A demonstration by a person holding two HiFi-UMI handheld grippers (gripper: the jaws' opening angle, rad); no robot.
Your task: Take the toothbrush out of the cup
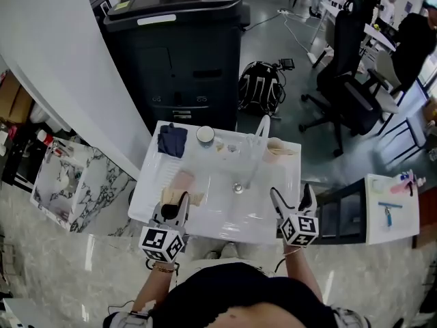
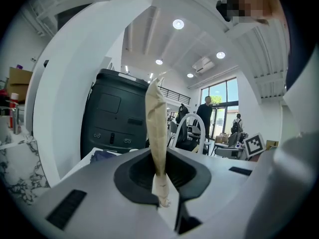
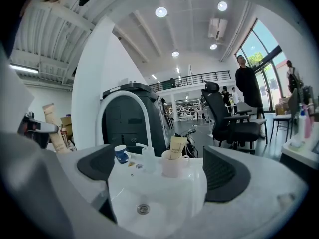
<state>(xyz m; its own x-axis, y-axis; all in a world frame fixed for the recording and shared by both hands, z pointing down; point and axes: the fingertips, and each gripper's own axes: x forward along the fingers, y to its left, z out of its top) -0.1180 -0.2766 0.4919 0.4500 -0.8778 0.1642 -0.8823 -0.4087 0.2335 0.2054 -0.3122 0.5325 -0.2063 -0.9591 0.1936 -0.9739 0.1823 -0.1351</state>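
My left gripper (image 1: 175,202) is shut on a long tan paper-wrapped toothbrush (image 2: 155,133), which stands upright between its jaws at the sink's front left. A pale cup (image 3: 172,166) stands at the back right of the white sink (image 1: 225,214) with a tan packet (image 3: 177,147) sticking out of it; in the head view the cup (image 1: 278,151) is right of the faucet. My right gripper (image 1: 291,193) is open and empty over the sink's front right edge, well short of the cup, with the cup framed between its jaws in the right gripper view (image 3: 160,172).
A white arched faucet (image 1: 258,139) rises behind the drain (image 1: 237,188). A blue-and-white cup (image 3: 121,154) and a soap dispenser (image 3: 147,156) stand at the back. A dark blue cloth (image 1: 172,141) and a pinkish cloth (image 1: 183,181) lie on the left. A black printer (image 1: 179,43) stands behind.
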